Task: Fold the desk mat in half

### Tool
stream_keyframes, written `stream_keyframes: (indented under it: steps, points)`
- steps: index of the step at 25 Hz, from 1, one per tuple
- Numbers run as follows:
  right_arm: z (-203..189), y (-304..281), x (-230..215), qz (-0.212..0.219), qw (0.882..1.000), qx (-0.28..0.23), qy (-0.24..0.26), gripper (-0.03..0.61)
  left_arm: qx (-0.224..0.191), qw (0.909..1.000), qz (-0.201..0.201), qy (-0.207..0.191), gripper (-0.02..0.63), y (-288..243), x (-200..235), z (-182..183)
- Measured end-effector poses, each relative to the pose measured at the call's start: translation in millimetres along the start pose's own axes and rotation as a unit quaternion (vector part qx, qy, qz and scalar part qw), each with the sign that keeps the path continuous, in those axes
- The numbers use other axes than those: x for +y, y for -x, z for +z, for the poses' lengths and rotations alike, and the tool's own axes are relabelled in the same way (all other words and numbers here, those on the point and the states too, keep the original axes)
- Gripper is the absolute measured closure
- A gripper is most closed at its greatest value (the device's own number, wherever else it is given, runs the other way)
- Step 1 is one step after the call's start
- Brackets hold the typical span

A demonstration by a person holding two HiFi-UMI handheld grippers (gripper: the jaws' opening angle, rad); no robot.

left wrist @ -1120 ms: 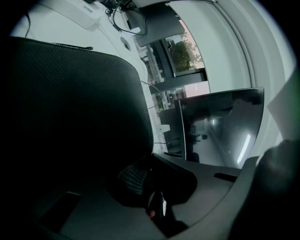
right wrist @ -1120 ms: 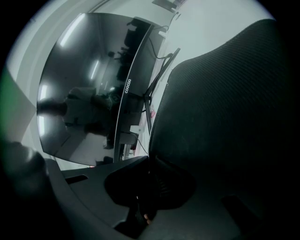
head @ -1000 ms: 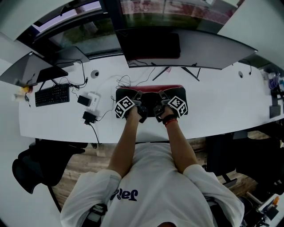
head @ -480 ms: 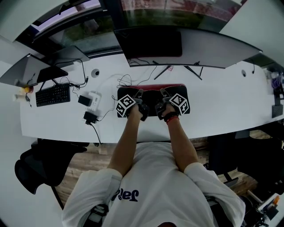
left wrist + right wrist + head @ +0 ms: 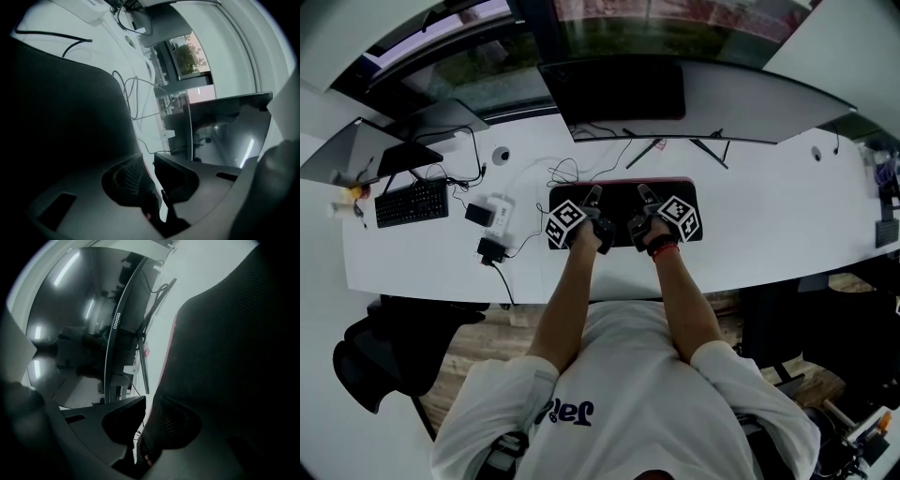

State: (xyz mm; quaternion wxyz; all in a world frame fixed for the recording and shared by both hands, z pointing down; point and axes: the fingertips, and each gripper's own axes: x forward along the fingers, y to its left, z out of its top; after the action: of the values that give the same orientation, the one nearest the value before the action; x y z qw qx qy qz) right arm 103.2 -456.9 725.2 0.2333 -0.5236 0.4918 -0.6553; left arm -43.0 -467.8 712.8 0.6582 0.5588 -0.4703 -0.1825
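Black desk mat [image 5: 617, 204] lies on the table [image 5: 769, 225], red edge at 12 o'clock; left tool [image 5: 595, 193] and right tool [image 5: 640, 191] are opening, this edge loose between their jaws; open table at 3 o'clock.

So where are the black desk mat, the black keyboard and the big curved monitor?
Black desk mat [image 5: 617, 204]: head view, bare middle of its top.
Black keyboard [image 5: 411, 202]: head view, middle of its keys.
Wide curved monitor [image 5: 722, 108]: head view, screen face.

The mat [image 5: 225, 357] runs off the right gripper view's edge (far end unseen); the keyboard's [image 5: 411, 202] keys are too small.
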Motion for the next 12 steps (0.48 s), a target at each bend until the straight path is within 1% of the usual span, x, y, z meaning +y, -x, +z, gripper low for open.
stream_keyframes:
  steps: [3,7,12]
  points:
    - [0,-1,1,0.003,1.000,0.002,0.005,0.483,-0.006,1.0000,-0.003,-0.005,0.541,0,-1,7]
    - [-2,1,7,0.009,1.000,0.006,0.013,0.485,-0.004,0.9999,-0.006,-0.011,0.541,1,-4,6]
    - [-5,4,16,0.018,0.999,0.008,0.031,0.486,0.007,0.9989,-0.019,-0.042,0.541,5,-14,4]
